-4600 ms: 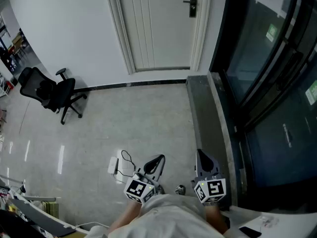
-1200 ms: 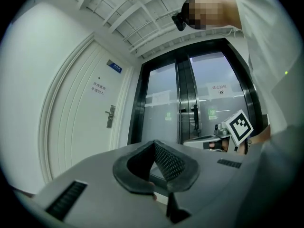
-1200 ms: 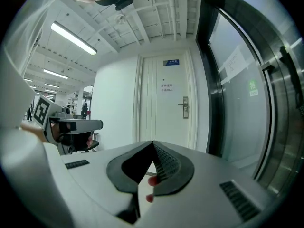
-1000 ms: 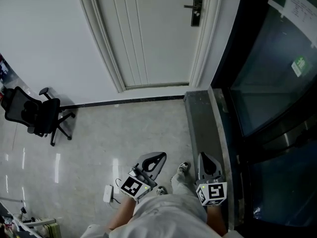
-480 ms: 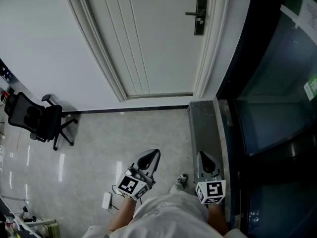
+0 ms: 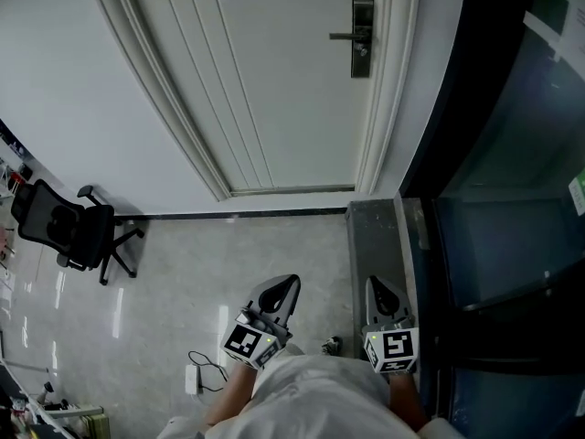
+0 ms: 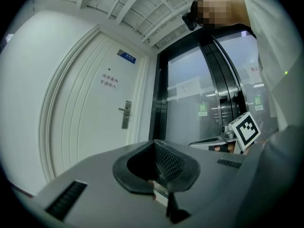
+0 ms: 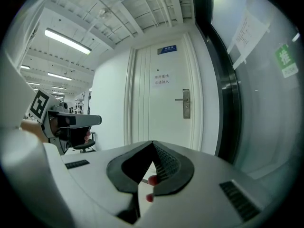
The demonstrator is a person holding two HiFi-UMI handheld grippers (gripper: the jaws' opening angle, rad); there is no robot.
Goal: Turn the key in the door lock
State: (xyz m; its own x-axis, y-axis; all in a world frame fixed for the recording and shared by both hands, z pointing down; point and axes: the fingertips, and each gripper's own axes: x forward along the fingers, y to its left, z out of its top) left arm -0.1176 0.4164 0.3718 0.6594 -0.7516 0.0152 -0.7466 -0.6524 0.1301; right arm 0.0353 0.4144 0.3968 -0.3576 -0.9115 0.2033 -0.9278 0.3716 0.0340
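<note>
The white door (image 6: pixel 274 80) stands ahead, with its dark lock plate and lever handle (image 6: pixel 362 37) near its right edge. The same lock (image 7: pixel 126 114) appears in the left gripper view, and as the lock (image 8: pixel 186 103) in the right gripper view. No key can be made out at this distance. My left gripper (image 6: pixel 289 284) and right gripper (image 6: pixel 373 283) are held side by side in front of the body, well short of the door. Both point toward it. The left gripper (image 7: pixel 154 143) and the right gripper (image 8: pixel 153 143) are shut with nothing between the jaws.
A dark glass wall (image 6: pixel 512 154) runs along the right, with a grey stone ledge (image 6: pixel 375 231) at its foot. A black office chair (image 6: pixel 69 227) stands at the left by the white wall. A cable and adapter (image 6: pixel 196 373) lie on the floor near my feet.
The view has drawn closer to the door, so the lock looks larger and the door's foot lies nearer. Both grippers keep the same shut pose ahead of the body.
</note>
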